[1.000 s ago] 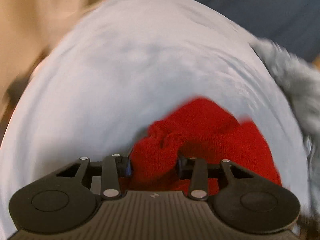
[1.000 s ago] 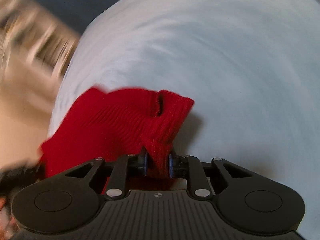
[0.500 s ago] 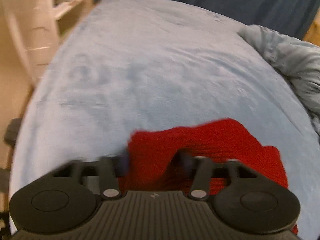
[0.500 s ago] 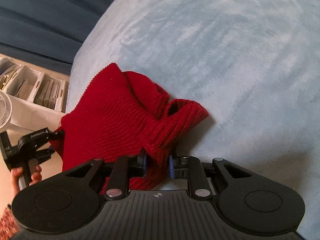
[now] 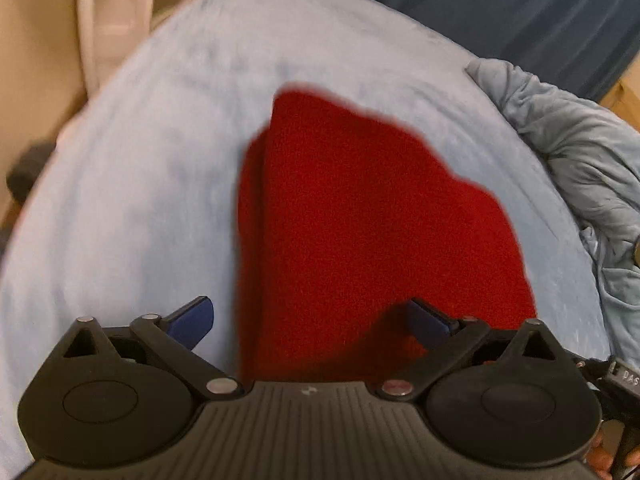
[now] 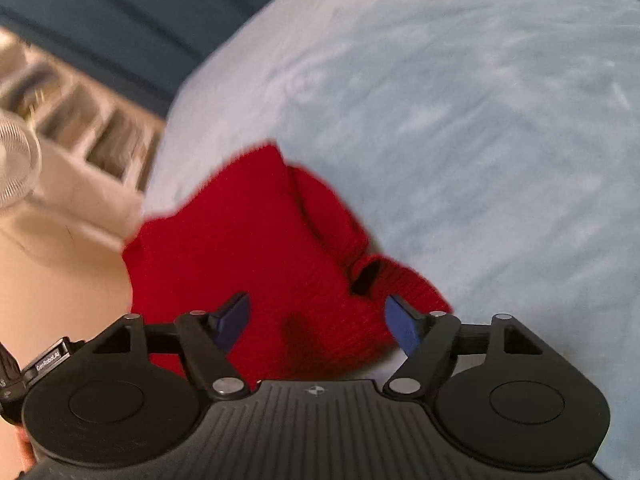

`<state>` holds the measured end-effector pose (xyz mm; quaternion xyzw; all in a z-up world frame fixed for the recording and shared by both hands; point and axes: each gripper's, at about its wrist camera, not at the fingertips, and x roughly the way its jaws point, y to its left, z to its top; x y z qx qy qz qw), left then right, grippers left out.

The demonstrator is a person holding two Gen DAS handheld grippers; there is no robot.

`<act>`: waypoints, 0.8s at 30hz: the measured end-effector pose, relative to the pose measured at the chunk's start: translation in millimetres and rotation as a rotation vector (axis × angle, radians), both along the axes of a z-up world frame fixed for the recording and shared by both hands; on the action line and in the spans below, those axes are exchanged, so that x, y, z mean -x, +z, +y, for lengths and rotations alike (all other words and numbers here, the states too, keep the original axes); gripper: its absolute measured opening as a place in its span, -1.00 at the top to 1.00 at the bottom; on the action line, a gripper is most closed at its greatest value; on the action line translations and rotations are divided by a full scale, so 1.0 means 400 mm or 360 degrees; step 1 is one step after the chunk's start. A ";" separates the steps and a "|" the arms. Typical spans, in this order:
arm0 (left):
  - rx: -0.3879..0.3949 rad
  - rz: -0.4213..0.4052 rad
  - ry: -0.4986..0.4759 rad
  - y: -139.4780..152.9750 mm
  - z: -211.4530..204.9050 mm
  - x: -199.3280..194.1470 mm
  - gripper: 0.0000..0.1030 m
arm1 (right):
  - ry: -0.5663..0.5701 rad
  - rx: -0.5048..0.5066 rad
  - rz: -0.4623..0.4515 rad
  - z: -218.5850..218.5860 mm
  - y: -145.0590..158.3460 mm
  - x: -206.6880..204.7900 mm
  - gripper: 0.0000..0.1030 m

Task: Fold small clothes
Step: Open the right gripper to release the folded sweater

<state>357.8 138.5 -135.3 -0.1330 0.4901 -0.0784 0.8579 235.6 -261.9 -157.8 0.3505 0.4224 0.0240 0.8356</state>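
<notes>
Bed (image 5: 132, 208) under a pale blue fleece cover fills most of both wrist views; dark blue curtain (image 5: 520, 4) hangs across the top of the left view and the upper left of the right view; a crumpled grey-blue blanket (image 5: 576, 152) is heaped at the right edge of the left view; pale shelving (image 6: 80, 128) and a white fan (image 6: 16, 160) blur at the left of the right view. Red knitted garment (image 5: 360, 220) lies on the cover in the centre of the left view, one side doubled under along its left edge; in the right view the same garment (image 6: 240, 248) sits lower left of centre, a cuffed opening at its right end. Left gripper (image 5: 312, 320) stands wide above the garment's near edge, jaws closing, blue pads clear of the knit; right gripper (image 6: 316, 320) is also spread wide, jaws opening, garment below and between the pads but not pinched. Both views are smeared by motion.
</notes>
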 end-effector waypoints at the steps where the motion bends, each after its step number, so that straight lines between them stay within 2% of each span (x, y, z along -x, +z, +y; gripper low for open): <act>1: 0.0068 -0.0023 0.0016 -0.005 0.008 0.007 0.09 | 0.0048 0.0080 0.0001 0.014 -0.008 -0.010 -0.02; 2: 0.0055 -0.0022 0.0058 0.000 0.017 0.012 0.34 | 0.0079 0.0156 0.0012 0.026 -0.012 -0.017 0.55; 3: 0.0061 -0.0035 0.0095 0.006 0.031 0.019 0.50 | 0.0122 0.0241 0.0041 0.036 -0.015 -0.025 0.55; 4: 0.0083 -0.0047 0.0117 0.006 0.049 0.028 0.50 | 0.0139 0.0259 0.0045 0.037 -0.016 -0.027 0.55; 7: 0.0008 -0.0030 0.0098 -0.020 0.068 0.038 0.40 | 0.0106 0.0217 0.0044 0.031 -0.022 -0.025 0.51; 8: -0.0025 -0.0026 0.0100 -0.022 0.059 0.036 0.28 | 0.0100 0.0214 0.0048 0.030 -0.030 -0.027 0.49; 10: -0.0128 -0.0072 0.0093 0.009 0.033 0.039 0.09 | 0.0090 0.0241 0.0065 0.035 -0.039 -0.028 0.39; 11: -0.0188 -0.0095 0.0076 0.030 0.016 0.044 -0.22 | 0.0073 0.0262 0.0069 0.038 -0.029 -0.022 0.33; 12: -0.0262 -0.0115 0.0066 0.052 0.001 0.055 -0.69 | 0.0059 0.0287 0.0078 0.044 -0.011 -0.016 0.21; 13: -0.0347 -0.0154 0.0068 0.079 -0.017 0.078 -0.87 | 0.0053 0.0333 0.0080 0.053 0.011 -0.009 0.14; 14: -0.0418 -0.0217 0.0071 0.110 -0.035 0.108 -0.99 | 0.0072 0.0407 0.0051 0.062 0.046 0.009 -0.02; 16: -0.0528 -0.0340 0.0048 0.180 -0.074 0.186 -0.99 | 0.0142 0.0570 -0.0069 0.085 0.111 0.051 -0.33; 18: -0.0547 -0.0373 0.0047 0.228 -0.105 0.257 -0.99 | 0.0212 0.0800 -0.0229 0.125 0.191 0.123 -0.57; 21: -0.0491 -0.0335 0.0116 0.274 -0.136 0.357 -0.99 | 0.0242 0.1014 -0.0414 0.174 0.271 0.232 -0.72; 24: -0.0421 -0.0271 0.0178 0.290 -0.150 0.442 -0.99 | 0.0287 0.1050 -0.0478 0.205 0.311 0.317 -0.74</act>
